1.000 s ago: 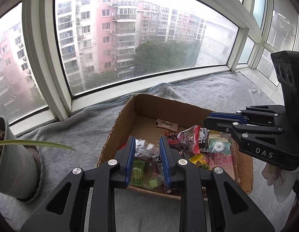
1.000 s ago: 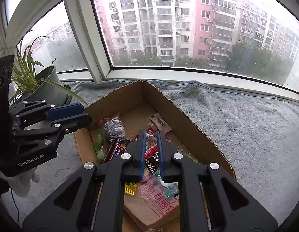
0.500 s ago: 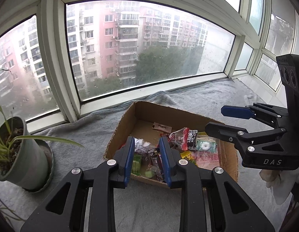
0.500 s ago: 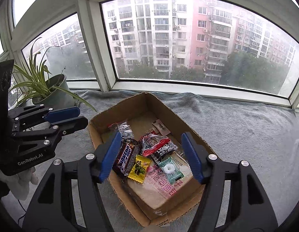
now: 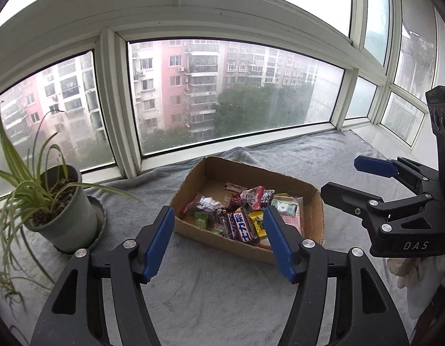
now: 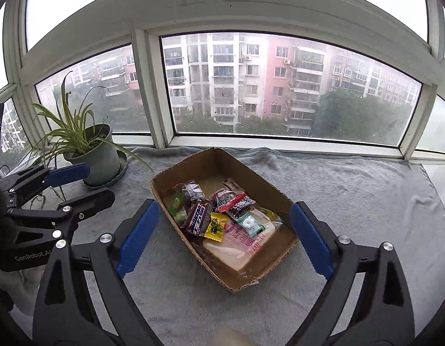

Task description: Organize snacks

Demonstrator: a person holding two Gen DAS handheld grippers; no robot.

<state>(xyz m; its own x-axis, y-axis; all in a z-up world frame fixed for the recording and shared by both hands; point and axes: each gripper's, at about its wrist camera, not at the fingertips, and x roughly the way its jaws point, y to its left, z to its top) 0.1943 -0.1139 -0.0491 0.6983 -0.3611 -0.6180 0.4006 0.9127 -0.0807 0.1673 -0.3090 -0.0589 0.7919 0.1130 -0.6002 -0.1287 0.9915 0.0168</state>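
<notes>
An open cardboard box [image 5: 222,238] [image 6: 252,272] lies on the grey cloth with several wrapped snacks in it. Among them are a dark chocolate bar [image 5: 242,227] [image 6: 197,221], a yellow packet [image 6: 215,227], a green mint candy [image 6: 249,224] and a red packet [image 5: 252,196]. My left gripper [image 5: 216,210] [image 6: 97,183] hovers short of the box's near-left side, its jaws opening with nothing between them. My right gripper [image 6: 224,204] [image 5: 340,176] hangs back from the box's near end, its jaws spreading wide and also empty.
A potted spider plant [image 5: 61,210] [image 6: 92,155] on a saucer stands left of the box. The grey cloth [image 5: 222,294] covers the window ledge, with window frames close behind. A white-gloved hand [image 5: 407,268] shows under the right gripper.
Both grippers drew back and up, away from the box, and went from shut to open, the right one first. The snacks stay in the box.
</notes>
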